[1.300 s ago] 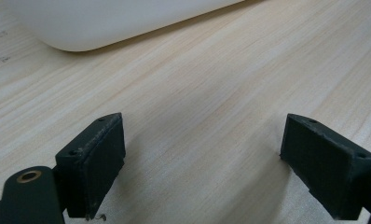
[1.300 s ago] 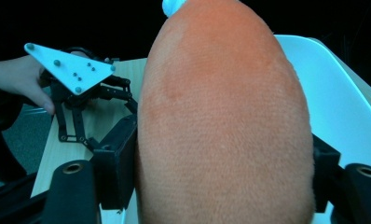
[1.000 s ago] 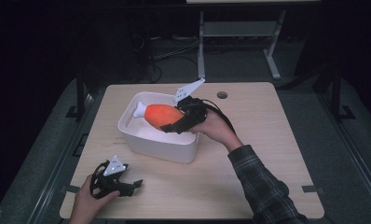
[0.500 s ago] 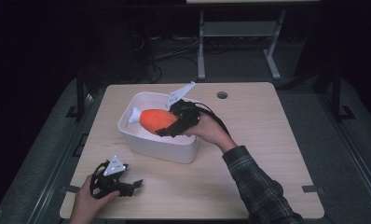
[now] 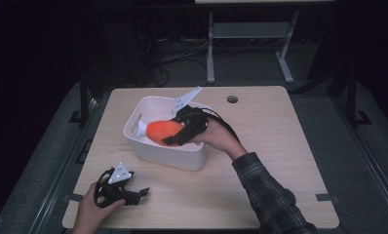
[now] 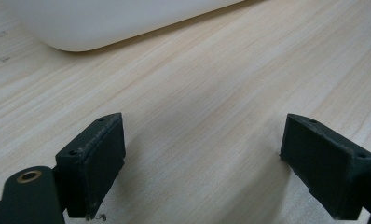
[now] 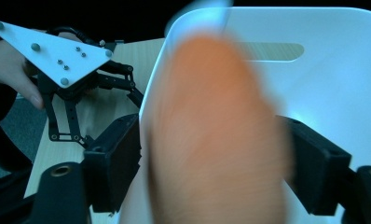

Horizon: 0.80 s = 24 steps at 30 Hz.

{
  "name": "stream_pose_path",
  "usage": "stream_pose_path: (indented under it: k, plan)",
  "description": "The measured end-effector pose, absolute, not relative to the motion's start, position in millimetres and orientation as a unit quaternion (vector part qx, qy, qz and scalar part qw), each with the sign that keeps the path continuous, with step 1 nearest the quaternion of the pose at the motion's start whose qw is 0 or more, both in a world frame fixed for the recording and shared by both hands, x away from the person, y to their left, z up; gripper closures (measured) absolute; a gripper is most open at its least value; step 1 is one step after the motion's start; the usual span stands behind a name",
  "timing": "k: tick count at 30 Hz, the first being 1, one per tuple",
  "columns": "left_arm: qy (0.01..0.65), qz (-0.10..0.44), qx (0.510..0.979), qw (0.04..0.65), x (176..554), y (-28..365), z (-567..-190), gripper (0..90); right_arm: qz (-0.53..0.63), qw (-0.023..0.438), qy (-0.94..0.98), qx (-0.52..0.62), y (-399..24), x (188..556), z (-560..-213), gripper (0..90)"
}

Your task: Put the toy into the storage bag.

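Note:
An orange soft toy (image 5: 162, 130) with a white end lies inside the white tub (image 5: 168, 157) at the table's middle left. My right gripper (image 5: 175, 135) reaches over the tub's right rim, a jaw on each side of the toy. In the right gripper view the toy (image 7: 211, 130) is blurred between the jaws (image 7: 211, 172). A sliver of tub shows beside the left pad, and the jaws have just been opening. My left gripper (image 5: 142, 193) rests on the table near the front left corner, open on bare wood (image 6: 202, 163).
A small round hole (image 5: 232, 99) sits in the tabletop behind the tub. Bare wood (image 5: 280, 161) spreads to the right of the tub and in front of it. A metal stand (image 5: 250, 34) rises from the dark floor beyond the far edge.
My right gripper has carried the orange toy leftward and lower into the tub. The left hand and its gripper have stayed where they were.

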<state>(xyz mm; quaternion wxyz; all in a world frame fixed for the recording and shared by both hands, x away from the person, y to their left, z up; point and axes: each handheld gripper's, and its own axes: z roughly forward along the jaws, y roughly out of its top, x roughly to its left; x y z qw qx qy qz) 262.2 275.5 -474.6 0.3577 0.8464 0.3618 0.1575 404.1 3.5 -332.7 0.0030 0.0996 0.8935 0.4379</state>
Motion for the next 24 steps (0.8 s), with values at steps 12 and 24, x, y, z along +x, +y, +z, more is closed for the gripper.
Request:
stream_pose_path:
  k: [12, 24]
  plan:
    - [0.362, 0.157, 0.846, 0.358, 262.2, 275.5, -474.6, 12.9, 0.444, 0.008, 0.889, 0.109, -2.9, 403.2, -330.9, 23.6]
    - [0.364, 0.157, 0.845, 0.359, 262.5, 275.0, -474.7, 12.9, 0.457, 0.027, 0.879, 0.131, -47.2, 395.8, -321.4, 23.6]
